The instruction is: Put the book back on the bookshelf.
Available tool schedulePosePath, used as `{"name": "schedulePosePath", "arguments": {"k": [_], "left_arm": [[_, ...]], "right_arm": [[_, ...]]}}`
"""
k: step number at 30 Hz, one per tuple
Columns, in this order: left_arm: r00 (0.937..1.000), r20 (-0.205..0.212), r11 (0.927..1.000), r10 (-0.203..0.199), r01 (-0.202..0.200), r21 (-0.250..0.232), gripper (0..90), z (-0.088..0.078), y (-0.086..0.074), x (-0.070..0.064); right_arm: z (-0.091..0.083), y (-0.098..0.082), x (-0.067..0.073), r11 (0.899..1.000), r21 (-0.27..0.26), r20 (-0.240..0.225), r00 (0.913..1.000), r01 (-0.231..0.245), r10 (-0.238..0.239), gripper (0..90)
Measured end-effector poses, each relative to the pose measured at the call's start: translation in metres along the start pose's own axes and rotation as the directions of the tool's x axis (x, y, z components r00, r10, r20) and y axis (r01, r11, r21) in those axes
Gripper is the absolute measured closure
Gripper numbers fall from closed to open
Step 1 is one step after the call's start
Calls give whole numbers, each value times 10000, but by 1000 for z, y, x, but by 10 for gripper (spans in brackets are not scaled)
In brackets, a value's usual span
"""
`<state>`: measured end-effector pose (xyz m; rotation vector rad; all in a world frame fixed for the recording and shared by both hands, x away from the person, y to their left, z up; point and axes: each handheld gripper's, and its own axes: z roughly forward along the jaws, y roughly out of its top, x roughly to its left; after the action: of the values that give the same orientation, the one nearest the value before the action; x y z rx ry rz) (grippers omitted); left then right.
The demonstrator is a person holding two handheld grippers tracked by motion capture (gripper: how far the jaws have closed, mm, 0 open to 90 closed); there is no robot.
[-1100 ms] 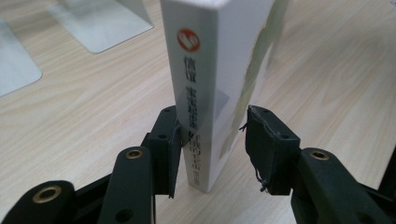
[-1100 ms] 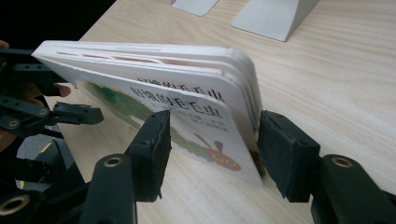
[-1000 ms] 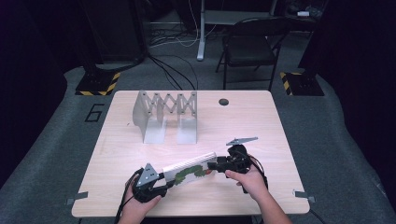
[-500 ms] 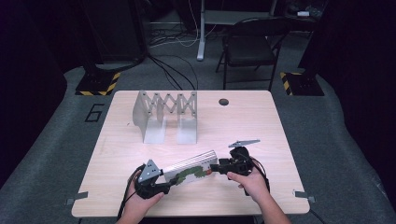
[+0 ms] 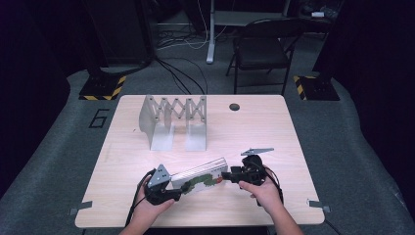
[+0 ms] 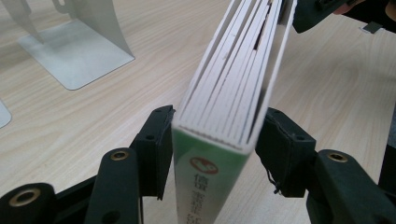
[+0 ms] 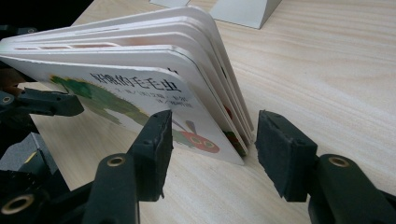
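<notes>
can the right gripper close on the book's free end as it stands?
Probably yes. The right gripper is open with its jaws either side of the book, nothing between pads and covers. The left gripper clamps the spine end and leaves this end free.

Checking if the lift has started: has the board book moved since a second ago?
Yes. The board book has slid slightly toward the person, away from the expanding metal bookend.

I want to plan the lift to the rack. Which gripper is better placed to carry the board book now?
Left. The left gripper has both jaws against the board book at its spine end; the right gripper shows a gap beside the pages.
</notes>
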<state>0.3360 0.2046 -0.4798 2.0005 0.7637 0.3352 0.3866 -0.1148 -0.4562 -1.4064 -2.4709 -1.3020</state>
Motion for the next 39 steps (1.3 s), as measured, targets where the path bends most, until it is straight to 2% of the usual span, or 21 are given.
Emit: {"name": "schedulePosePath", "arguments": {"k": [4, 11, 13, 18, 20, 23, 30, 35, 39], "left_arm": [[9998, 114, 9997, -140, 142, -178, 478, 4, 1, 0], [9994, 343, 9998, 99, -94, -152, 480, 10, 5, 1], [9987, 503, 10000, 14, -11, -63, 481, 11, 6, 1], [9988, 489, 9999, 76, -69, -144, 479, 15, 9, 2], [9977, 669, 9999, 66, -57, -124, 479, 15, 10, 3], [9981, 619, 9998, 64, -54, -171, 481, 16, 11, 3], [9960, 833, 9994, 333, -339, 51, 521, 17, 16, 3], [9958, 880, 9996, 265, -267, 9, 563, 17, 16, 1], [9955, 882, 9993, 356, -362, 54, 572, 16, 16, -1]], "right_arm": [[0, -1, 0, 10000, -29, 38, 10000, -89, 89, 460], [-2, -3, -2, 9999, -25, 137, 9998, -127, 127, 461], [-2, -4, -2, 9999, -50, 146, 9998, -151, 151, 461], [-4, -6, -3, 9998, -106, 216, 9996, -172, 175, 463], [-5, -6, -3, 9998, -111, 250, 9995, -188, 191, 463], [-6, -8, -3, 9997, -165, 265, 9995, -183, 187, 463], [-8, -10, -3, 9995, -199, 311, 9992, -260, 266, 463], [-9, -11, -4, 9995, -197, 324, 9992, -247, 254, 463], [-9, -11, -4, 9996, -192, 336, 9992, -211, 217, 463]]}}
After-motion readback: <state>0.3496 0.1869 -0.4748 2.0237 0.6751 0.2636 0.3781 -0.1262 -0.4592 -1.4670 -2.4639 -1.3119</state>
